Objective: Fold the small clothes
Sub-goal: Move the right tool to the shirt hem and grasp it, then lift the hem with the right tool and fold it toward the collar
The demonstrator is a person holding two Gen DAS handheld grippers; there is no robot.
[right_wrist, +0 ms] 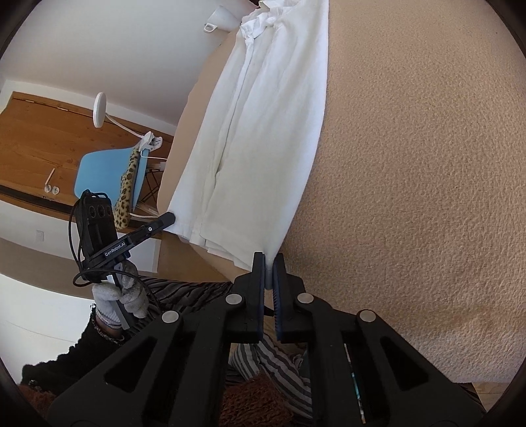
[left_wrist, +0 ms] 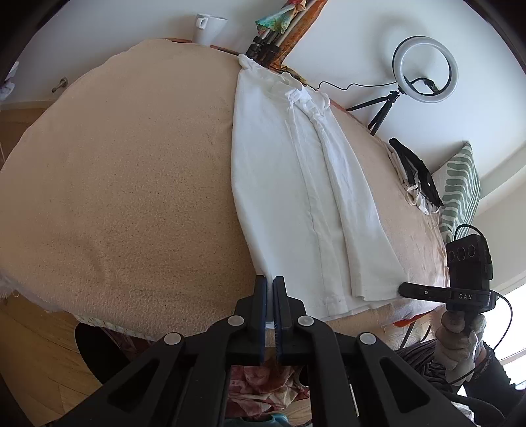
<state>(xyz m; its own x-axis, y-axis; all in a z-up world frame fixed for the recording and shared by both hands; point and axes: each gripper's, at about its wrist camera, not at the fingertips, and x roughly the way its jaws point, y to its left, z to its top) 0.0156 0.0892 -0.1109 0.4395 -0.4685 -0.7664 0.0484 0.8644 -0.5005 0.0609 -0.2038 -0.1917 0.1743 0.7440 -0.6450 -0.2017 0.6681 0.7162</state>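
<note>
A white garment (left_wrist: 296,184), folded lengthwise into a long strip, lies on the beige cloth-covered table (left_wrist: 125,184); its collar end is far, its hem near. My left gripper (left_wrist: 269,282) is shut on the hem's near left corner. In the left wrist view my right gripper (left_wrist: 402,289) pinches the hem's right corner. In the right wrist view my right gripper (right_wrist: 269,259) is shut on a hem corner of the garment (right_wrist: 263,131), and the left gripper (right_wrist: 171,217) touches the other corner.
A pile of small dark and white clothes (left_wrist: 414,177) lies at the table's right edge beside a green patterned cushion (left_wrist: 460,190). A white mug (left_wrist: 208,28), a ring light on a tripod (left_wrist: 424,70) and a blue chair (right_wrist: 108,174) stand around the table.
</note>
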